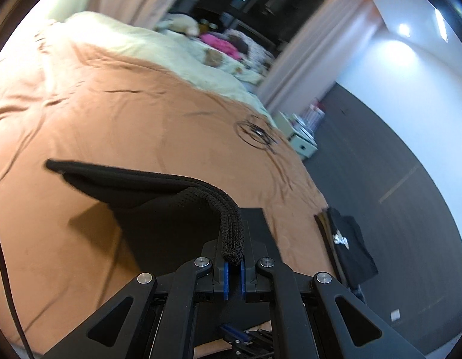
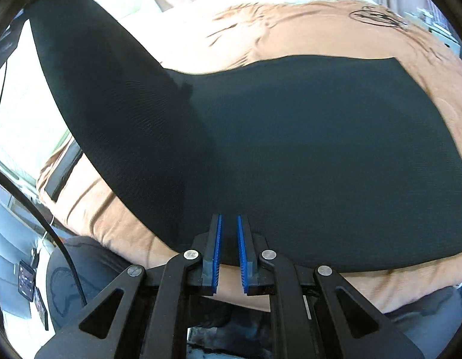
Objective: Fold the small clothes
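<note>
Left wrist view: the left tongs (image 1: 234,264) are clamped on a bunched, ribbed edge of the black garment (image 1: 159,206), which rises out from between the blue pads (image 1: 226,279) and stretches away to the left, lifted clear of the bed. The cloth casts a shadow on the orange bedspread (image 1: 117,113) beneath it. Farther up the bed lies a pale cream blanket (image 1: 159,45) with a pink item (image 1: 220,43) near it, blurred. A drawn black circle mark (image 1: 256,133) sits on the bedspread toward the right edge. Beside the bed, on the dark floor (image 1: 380,155), a black T-shirt (image 1: 349,245) with white print hangs near the bed's corner.

In the right wrist view, the right tongs (image 2: 229,254) are nearly together at the near hem of the same black garment (image 2: 290,149); the blue pads (image 2: 216,254) sit at the cloth's edge, and the fabric looks pinched between them, though the contact itself is hard to make out. Most of the garment lies spread flat on the orange bedspread (image 2: 305,27), while its left portion is lifted up and away toward the upper left. A black cable (image 2: 66,248) runs down the left side.
</note>
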`<state>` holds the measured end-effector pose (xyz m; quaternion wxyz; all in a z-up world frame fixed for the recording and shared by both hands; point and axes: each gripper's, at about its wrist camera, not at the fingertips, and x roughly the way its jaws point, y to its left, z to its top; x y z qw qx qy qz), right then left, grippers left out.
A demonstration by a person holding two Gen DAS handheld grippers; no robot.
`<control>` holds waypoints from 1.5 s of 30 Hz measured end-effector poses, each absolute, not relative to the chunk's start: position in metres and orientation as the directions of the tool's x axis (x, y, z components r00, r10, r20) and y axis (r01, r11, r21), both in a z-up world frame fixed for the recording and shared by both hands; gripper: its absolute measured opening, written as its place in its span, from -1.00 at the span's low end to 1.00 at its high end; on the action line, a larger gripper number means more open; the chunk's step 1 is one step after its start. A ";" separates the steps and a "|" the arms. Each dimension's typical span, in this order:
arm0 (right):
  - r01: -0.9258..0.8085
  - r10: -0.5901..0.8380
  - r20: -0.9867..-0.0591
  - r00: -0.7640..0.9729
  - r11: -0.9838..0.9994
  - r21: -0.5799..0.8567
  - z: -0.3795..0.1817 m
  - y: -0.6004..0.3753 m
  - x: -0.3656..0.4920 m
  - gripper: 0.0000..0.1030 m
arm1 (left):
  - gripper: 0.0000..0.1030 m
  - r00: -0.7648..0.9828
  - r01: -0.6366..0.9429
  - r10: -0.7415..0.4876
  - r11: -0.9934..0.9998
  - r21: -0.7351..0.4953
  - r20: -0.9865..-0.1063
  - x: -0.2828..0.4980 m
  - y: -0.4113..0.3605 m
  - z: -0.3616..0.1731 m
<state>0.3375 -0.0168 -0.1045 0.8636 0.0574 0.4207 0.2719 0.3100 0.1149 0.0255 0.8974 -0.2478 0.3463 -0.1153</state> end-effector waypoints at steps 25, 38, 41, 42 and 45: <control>-0.237 0.526 -0.642 0.558 0.842 0.484 -0.110 -0.232 0.341 0.19 | 0.18 0.366 0.248 -0.599 0.801 -0.545 -0.713 0.390 -0.088 -0.088; -0.351 0.530 -0.693 0.489 0.847 0.399 -0.106 -0.207 0.411 0.19 | 0.18 0.432 -0.034 -0.398 0.889 -0.456 -0.809 0.340 0.033 -0.131; -0.374 0.517 -0.709 0.480 0.851 0.368 -0.103 -0.200 0.429 0.19 | 0.18 0.414 -0.092 -0.362 0.896 -0.434 -0.835 0.329 0.049 -0.146; -0.384 0.510 -0.716 0.476 0.853 0.352 -0.101 -0.196 0.433 0.19 | 0.18 0.409 -0.105 -0.356 0.896 -0.431 -0.840 0.327 0.053 -0.150; -0.408 0.481 -0.750 0.455 0.861 0.304 -0.102 -0.185 0.449 0.05 | 0.18 0.390 -0.138 -0.343 0.896 -0.423 -0.854 0.320 0.059 -0.165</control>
